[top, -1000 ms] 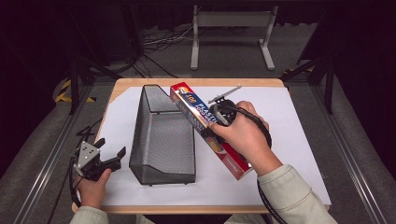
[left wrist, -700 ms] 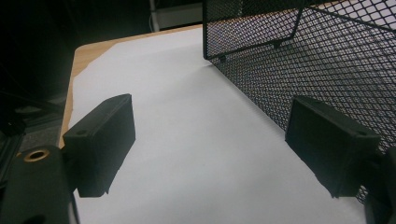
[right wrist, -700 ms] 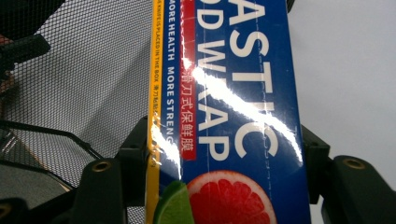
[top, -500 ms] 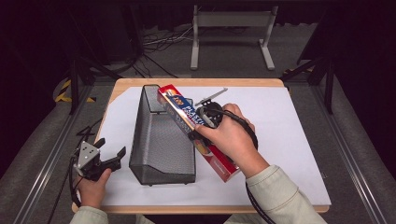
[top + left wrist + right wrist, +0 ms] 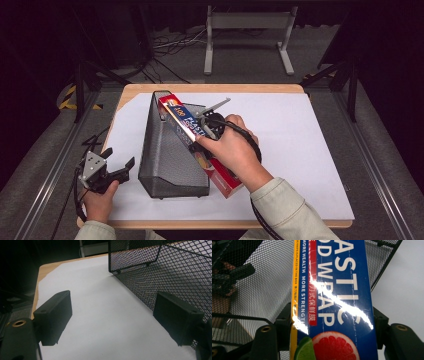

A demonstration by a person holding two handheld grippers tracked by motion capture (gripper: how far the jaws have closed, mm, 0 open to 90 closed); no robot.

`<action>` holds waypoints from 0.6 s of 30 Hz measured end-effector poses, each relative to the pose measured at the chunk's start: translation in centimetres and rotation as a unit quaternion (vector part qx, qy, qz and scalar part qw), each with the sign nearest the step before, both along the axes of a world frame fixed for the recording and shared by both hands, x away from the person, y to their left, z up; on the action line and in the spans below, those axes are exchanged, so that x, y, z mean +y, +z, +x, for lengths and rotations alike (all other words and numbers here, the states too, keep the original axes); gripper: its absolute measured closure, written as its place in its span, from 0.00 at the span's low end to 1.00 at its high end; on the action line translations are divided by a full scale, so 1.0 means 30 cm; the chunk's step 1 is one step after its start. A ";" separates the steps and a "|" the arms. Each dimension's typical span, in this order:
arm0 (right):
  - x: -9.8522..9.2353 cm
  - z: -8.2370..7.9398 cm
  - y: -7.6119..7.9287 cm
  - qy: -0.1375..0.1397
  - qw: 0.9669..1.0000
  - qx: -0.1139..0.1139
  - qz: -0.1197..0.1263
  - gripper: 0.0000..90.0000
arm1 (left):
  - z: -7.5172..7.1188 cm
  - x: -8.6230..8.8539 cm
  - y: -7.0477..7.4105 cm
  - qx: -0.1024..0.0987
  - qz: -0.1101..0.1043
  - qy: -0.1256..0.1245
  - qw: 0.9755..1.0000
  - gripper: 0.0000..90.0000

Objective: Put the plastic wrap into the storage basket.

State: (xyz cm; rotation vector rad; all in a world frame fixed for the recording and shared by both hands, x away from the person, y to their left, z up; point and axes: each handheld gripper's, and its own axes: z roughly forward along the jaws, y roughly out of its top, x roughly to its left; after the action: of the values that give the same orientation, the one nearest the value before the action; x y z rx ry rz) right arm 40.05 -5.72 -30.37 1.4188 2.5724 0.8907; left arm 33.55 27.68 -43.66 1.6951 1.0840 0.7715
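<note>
Black jaws of the right gripper are clamped across a long, glossy cardboard plastic-wrap box, held tilted over the right wall of a black wire-mesh basket on a white-papered table. Its far end could be snagged on the rim, or the light basket tipped. The left gripper is held spread and empty, just left of the basket.
</note>
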 end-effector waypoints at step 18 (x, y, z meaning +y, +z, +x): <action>0.050 0.044 -0.097 -0.016 0.999 0.032 -0.012 0.44 | 0.002 -0.001 -0.001 0.001 0.001 0.000 1.000 0.18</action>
State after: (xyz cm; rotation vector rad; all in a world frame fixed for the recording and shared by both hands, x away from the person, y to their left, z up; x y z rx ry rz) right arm 41.38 -4.21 -33.28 1.5028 2.5889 0.8210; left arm 33.62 27.66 -43.69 1.6986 1.0855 0.7719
